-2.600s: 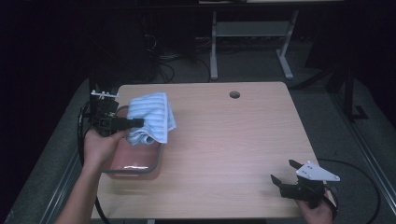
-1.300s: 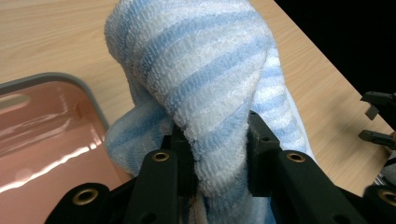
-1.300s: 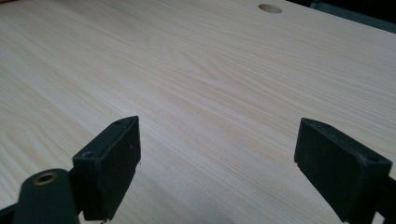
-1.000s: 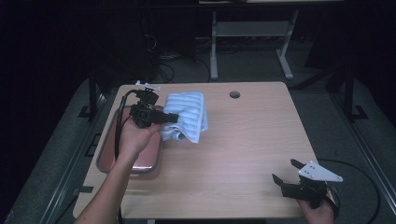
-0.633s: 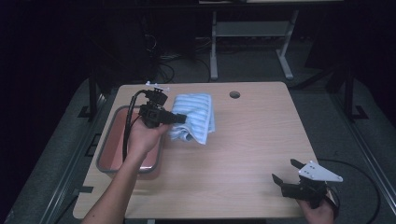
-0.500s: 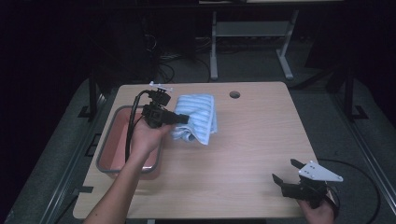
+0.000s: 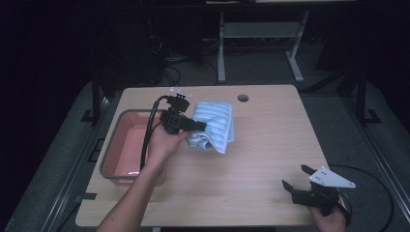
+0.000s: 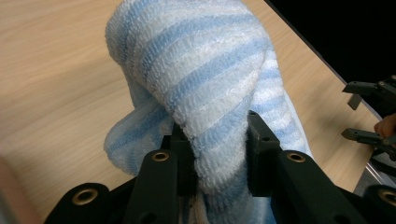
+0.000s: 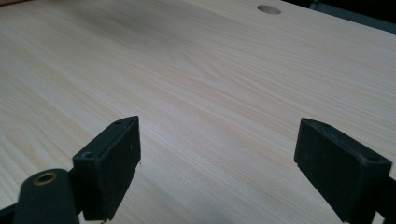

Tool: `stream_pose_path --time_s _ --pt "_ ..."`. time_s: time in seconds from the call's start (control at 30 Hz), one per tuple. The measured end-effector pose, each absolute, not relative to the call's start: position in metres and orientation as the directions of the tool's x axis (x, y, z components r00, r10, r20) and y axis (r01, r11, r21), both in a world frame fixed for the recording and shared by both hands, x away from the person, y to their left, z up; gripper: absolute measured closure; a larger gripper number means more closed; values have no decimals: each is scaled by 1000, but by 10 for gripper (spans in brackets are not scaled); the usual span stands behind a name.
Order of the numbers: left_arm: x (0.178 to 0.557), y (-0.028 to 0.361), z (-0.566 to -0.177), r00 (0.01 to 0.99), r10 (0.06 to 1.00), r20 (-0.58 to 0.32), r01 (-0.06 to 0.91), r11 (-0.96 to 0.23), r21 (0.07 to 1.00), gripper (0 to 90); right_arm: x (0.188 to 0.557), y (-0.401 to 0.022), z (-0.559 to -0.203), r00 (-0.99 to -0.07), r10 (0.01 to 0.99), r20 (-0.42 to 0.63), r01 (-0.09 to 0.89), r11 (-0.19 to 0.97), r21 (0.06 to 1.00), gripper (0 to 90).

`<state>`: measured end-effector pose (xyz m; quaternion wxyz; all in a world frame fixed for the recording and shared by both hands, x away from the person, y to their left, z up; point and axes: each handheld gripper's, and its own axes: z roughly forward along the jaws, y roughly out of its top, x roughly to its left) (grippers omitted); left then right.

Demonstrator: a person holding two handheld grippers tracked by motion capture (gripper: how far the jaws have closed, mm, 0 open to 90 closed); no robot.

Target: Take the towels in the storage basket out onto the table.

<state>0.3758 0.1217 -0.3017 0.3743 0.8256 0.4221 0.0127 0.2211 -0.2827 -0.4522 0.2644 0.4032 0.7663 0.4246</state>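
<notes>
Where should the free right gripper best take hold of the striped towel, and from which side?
Probably the loose far edge of the striped towel, coming from the right over bare table. The left gripper already pinches a bunched fold on its left; the right gripper stands open.

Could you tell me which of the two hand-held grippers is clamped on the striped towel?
The left hand-held gripper: its jaws pinch the striped towel, while the right hand-held gripper stands open over bare table.

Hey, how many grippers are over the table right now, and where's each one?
2. The left gripper is beside the pink tub, jaws shut on the striped towel. The right gripper is at the near right corner, jaws open.
</notes>
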Motion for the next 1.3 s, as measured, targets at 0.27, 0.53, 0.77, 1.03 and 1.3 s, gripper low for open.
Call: stream_pose_path --time_s 0.27,0.53,0.77,1.03,1.3 --pt "379 101 -312 659 688 -304 686 -384 618 692 222 -283 -452 -538 841 -64 394 317 863 141" --pt "381 88 -320 662 683 -309 691 -396 606 692 222 -283 -452 -535 843 -64 392 315 864 141" --pt "383 70 -334 667 672 -322 698 -411 587 690 223 -281 -452 -539 840 -67 390 319 864 141" --pt "387 53 -351 667 675 -316 706 -437 558 684 224 -284 -452 -534 843 -58 394 309 866 141" --pt "390 37 -370 648 695 -310 722 -432 541 684 224 -283 -452 -535 843 -55 397 309 864 141"
